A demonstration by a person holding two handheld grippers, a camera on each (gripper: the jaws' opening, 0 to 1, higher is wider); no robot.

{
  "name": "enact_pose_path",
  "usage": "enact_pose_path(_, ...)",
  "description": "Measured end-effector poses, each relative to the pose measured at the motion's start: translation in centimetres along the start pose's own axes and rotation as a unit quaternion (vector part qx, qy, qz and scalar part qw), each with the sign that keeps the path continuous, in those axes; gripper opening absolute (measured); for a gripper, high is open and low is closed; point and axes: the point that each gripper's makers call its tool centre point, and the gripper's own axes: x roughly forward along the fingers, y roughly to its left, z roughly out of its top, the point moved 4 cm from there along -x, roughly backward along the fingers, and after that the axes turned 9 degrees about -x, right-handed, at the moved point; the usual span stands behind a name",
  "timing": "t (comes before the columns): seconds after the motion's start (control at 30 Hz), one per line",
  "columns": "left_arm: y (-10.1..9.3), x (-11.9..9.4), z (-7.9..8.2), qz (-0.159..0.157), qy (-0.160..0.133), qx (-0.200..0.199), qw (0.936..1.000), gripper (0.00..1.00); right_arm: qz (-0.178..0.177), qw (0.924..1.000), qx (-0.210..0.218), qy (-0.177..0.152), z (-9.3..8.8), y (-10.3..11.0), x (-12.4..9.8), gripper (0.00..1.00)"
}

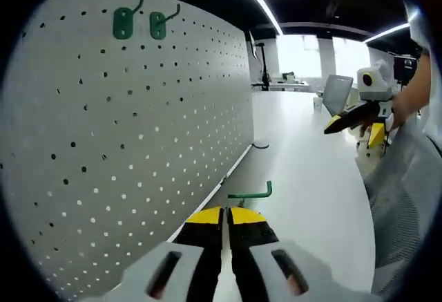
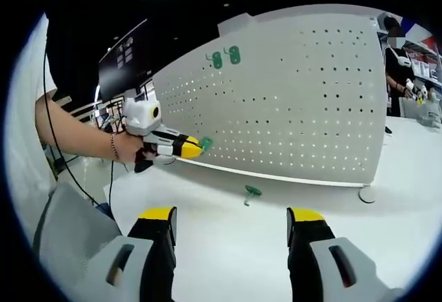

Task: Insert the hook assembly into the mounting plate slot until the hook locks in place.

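The white pegboard mounting plate [image 1: 138, 129] [image 2: 311, 95] stands upright on the white table [image 1: 304, 164] [image 2: 228, 247]. Two green hooks [image 1: 123, 22] [image 1: 159, 24] hang near its top edge, also seen as green hooks [image 2: 217, 59] [image 2: 234, 55]. My left gripper [image 1: 226, 213] is shut on a green hook [image 1: 250, 193], low beside the board; in the right gripper view the left gripper [image 2: 186, 148] holds that hook [image 2: 204, 144] close to the board's lower corner. My right gripper [image 2: 231, 219] [image 1: 356, 128] is open and empty, over the table. Another green hook [image 2: 252, 192] lies on the table ahead of it.
The board rests on round feet [image 2: 366, 193]. A dark cable piece [image 1: 260, 146] lies by its base. A grey chair back [image 1: 407, 198] [image 2: 69, 240] is close at the table's edge. A person [image 2: 397, 60] stands far behind, with desks and a chair [image 1: 337, 93].
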Motion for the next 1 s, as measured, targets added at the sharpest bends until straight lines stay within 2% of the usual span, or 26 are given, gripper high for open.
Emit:
enact_pose_path(0.27,-0.6,-0.9,1.5,0.007,-0.044,-0.029,0.9986,0.02,0.001,1.0,0.003,-0.006,0.4,0.0,0.0,0.62)
enact_pose_path(0.53,-1.9,-2.1,2.7,0.004,-0.081,-0.039,0.996,0.02,0.003,0.9999,0.001,-0.012,0.9,0.1,0.1,0.62)
enact_pose_path(1.0,-3.2,-3.8,4.3,-0.001,-0.127,-0.064,0.9899,0.02,0.004,0.9999,0.0,-0.015,1.1,0.4,-0.1,0.61)
